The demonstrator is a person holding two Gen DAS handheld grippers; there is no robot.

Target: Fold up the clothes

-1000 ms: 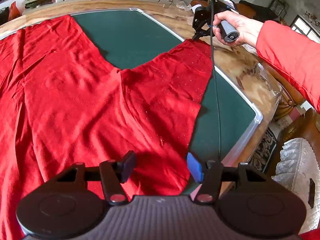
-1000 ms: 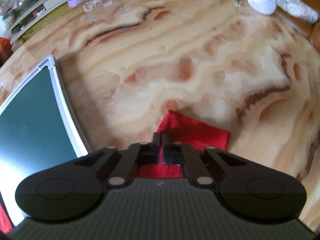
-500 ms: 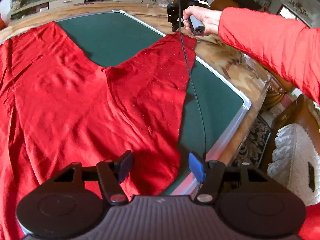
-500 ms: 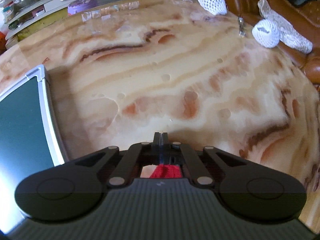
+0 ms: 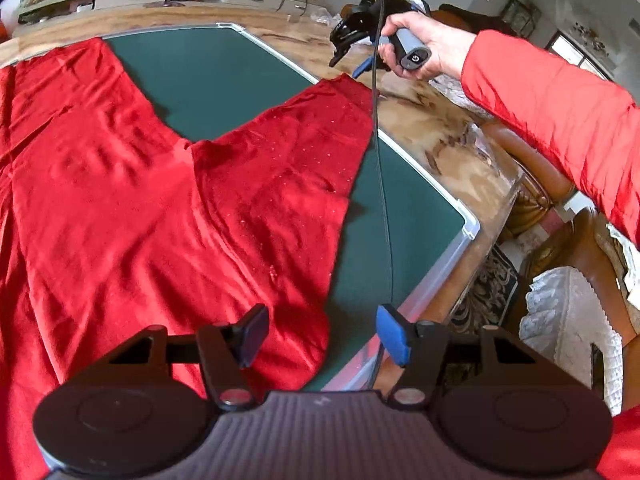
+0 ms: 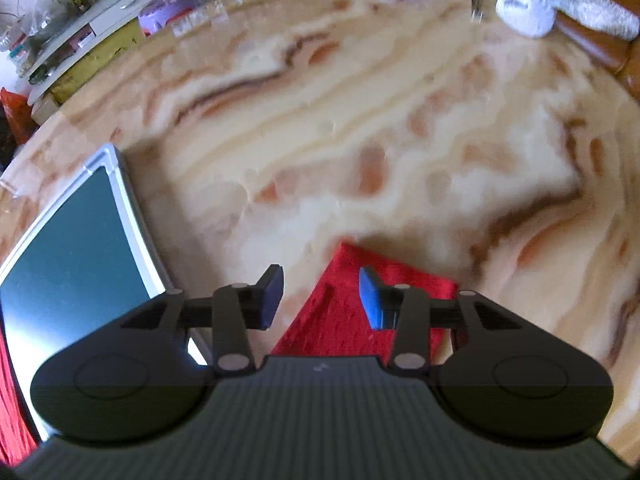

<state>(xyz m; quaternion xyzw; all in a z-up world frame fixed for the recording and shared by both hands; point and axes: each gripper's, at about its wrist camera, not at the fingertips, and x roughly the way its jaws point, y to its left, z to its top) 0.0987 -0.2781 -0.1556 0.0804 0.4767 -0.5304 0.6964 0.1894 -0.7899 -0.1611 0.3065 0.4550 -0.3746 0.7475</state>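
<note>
A pair of red trousers [image 5: 168, 200] lies spread flat on the green mat [image 5: 208, 72], its two legs pointing away from me in a V. My left gripper [image 5: 318, 334] hangs open over the near hem, nothing between its pads. The far leg's cuff [image 6: 360, 312] reaches past the mat onto the marble table. Just above that cuff, my right gripper [image 6: 320, 296] has its jaws opening, and the cloth lies loose beneath them. In the left wrist view a hand in a red sleeve holds the right gripper [image 5: 352, 56] above the cuff's tip.
The marble table [image 6: 360, 140] stretches beyond the mat's white frame [image 5: 464, 220]. White netted balls [image 6: 524, 8] and a purple lid [image 6: 168, 12] sit at its far edge. A black cable [image 5: 380, 184] hangs across the mat. Brown chairs with lace covers [image 5: 568, 320] stand to the right.
My right gripper was shut on the red cuff and has now opened, leaving the cuff lying on the table. The left gripper stayed open over the near hem.
</note>
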